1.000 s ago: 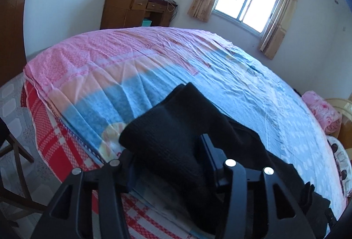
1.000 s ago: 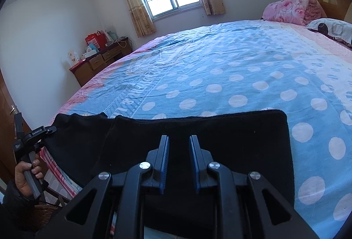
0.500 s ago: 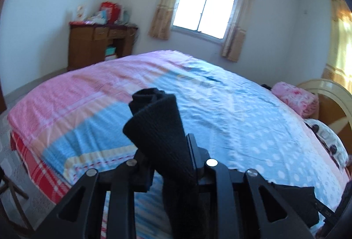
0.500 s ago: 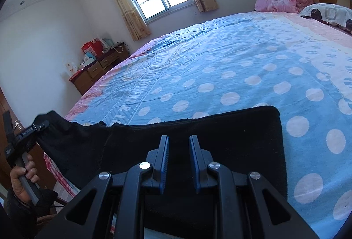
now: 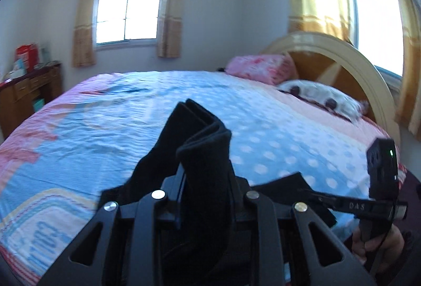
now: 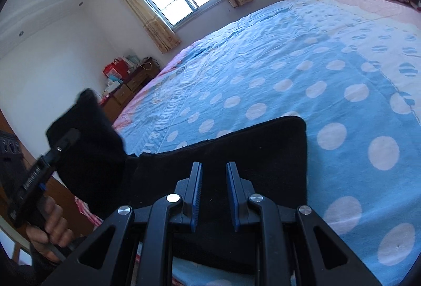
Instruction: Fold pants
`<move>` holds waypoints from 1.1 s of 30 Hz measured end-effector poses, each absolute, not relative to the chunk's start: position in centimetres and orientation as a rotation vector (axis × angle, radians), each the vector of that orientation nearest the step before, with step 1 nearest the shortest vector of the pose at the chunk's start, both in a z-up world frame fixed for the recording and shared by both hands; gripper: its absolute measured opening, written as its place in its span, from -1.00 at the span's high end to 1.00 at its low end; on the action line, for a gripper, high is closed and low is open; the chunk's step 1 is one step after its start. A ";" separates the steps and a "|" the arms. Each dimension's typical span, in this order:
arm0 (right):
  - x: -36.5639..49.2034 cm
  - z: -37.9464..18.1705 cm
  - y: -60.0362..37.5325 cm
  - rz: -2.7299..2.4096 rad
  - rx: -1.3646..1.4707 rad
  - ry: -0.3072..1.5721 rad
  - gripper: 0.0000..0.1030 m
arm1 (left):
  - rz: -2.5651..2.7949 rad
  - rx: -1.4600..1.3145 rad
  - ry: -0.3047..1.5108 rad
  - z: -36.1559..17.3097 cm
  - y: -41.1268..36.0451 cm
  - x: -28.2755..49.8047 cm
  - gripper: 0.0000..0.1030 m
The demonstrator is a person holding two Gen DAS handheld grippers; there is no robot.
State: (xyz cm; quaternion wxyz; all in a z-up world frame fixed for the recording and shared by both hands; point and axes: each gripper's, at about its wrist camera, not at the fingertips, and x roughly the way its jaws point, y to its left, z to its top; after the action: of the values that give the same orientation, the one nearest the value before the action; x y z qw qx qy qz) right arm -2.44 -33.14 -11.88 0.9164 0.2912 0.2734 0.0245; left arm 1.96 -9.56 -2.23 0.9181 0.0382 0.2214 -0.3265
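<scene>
The left tool (image 5: 205, 196) pinches one end of the black pants (image 6: 236, 154), lifted over the bed (image 6: 289, 70); the right tool (image 6: 213, 194) hovers spread — unpinned, the flat half could drag.

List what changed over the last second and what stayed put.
The left gripper, shut on the leg end of the black pants, has lifted that end off the bed and swung it toward the right gripper and the headboard side; the cloth now stands raised in its jaws. The right gripper stayed open above the other part of the pants, which still lies flat on the bedsheet. Nothing was released.
</scene>
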 end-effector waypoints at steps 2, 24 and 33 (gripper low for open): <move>-2.6 -12.2 -33.9 0.066 0.659 0.552 0.61 | -0.704 0.136 0.451 -3.1 -12.1 0.9 0.50; -2.7 -15.8 -37.5 0.103 0.955 0.538 0.61 | -0.827 0.410 0.457 -10.0 -20.8 -3.9 0.50; -3.8 -14.0 -38.0 0.157 0.974 0.437 0.04 | -0.856 0.513 0.437 -10.9 -21.2 -5.8 -0.01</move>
State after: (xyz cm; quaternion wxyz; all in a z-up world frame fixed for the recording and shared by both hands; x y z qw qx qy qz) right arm -3.77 -37.99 -14.04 0.8580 0.4636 0.2082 0.0748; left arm -5.77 -21.21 -10.89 0.8553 0.2439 0.2078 -0.4073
